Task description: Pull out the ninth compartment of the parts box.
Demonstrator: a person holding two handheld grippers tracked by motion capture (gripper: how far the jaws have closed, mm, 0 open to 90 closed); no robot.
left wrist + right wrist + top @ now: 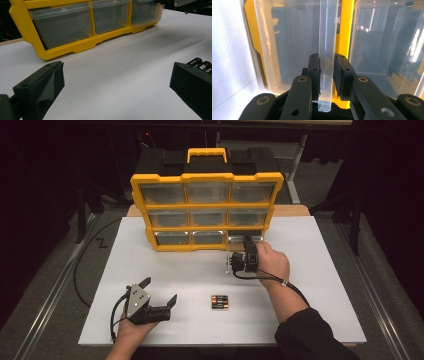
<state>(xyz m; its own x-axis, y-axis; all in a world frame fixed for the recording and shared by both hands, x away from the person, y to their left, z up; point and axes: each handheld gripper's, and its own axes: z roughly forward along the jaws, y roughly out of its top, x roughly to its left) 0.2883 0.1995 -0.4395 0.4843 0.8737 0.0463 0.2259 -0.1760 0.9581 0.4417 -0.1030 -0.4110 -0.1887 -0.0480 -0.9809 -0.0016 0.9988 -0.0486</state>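
One yellow plastic organiser cabinet (206, 211) with a black top and yellow carry handle stands at the far middle of the white counter (310, 300). Nine clear plastic drawers counted, three rows of three. The bottom-right clear drawer (243, 238) is pulled a little way out of its slot toward the near side; the other eight sit flush.

Right hand-held gripper (248, 251) at that drawer's front, the person's right hand (270, 262) behind it. In the right gripper view the two black pads (315, 71) are clamped on the thin clear front lip of the drawer (326, 50), one pad on each face, the lip running upright between them.

Left hand-held gripper (160, 292) rests near the left front of the counter, held from below by the left hand (131, 327), grey three-cornered plate on top. Jaws stand wide apart, nothing between them; the left gripper view shows bare white counter in the gap.

One small pack of black-and-orange batteries (219, 302) lies flat near the front middle, just right of the left hand-held gripper, well apart from the cabinet. Count of cells inside too small to tell.

One black cable trails from each hand-held gripper.

Counter: plain white top. Room dark; grey floor around the counter, dark furniture legs at far left and right
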